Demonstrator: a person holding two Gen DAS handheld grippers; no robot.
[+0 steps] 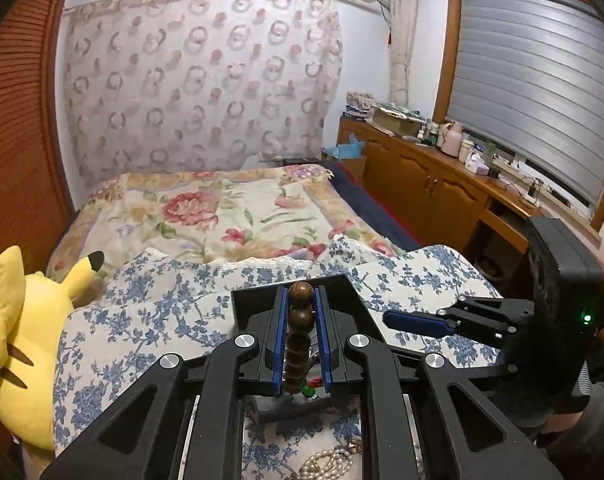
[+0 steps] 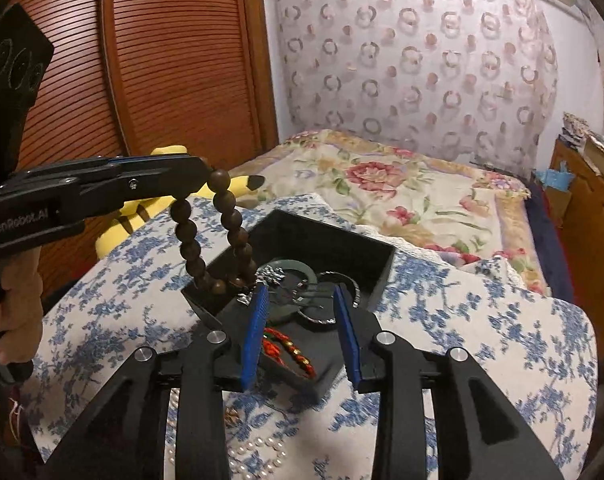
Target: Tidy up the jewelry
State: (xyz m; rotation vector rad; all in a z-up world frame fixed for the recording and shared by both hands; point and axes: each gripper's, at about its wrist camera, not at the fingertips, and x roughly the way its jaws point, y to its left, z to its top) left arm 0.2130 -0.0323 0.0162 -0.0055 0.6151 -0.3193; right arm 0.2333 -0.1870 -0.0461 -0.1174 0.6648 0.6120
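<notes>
My left gripper [image 1: 301, 300] is shut on a dark wooden bead bracelet [image 1: 300, 332]. In the right wrist view the left gripper [image 2: 200, 170] holds the bracelet [image 2: 206, 240] so its loop hangs into the left end of a black jewelry box [image 2: 366, 248]. The box holds a green jade bangle [image 2: 302, 270], silver bangles [image 2: 338, 280] and a red and gold beaded string [image 2: 290, 350]. My right gripper [image 2: 300, 300] is open and empty over the box's near side; it also shows in the left wrist view [image 1: 414, 322]. A pearl necklace [image 2: 258, 454] lies on the cloth in front of the box.
The box sits on a blue floral cloth [image 2: 482, 340] on a bed. A yellow plush toy [image 1: 26, 344] lies at the left. A wooden wardrobe [image 2: 162, 60] stands at the left, and a cluttered wooden cabinet [image 1: 434, 176] under the window at the right.
</notes>
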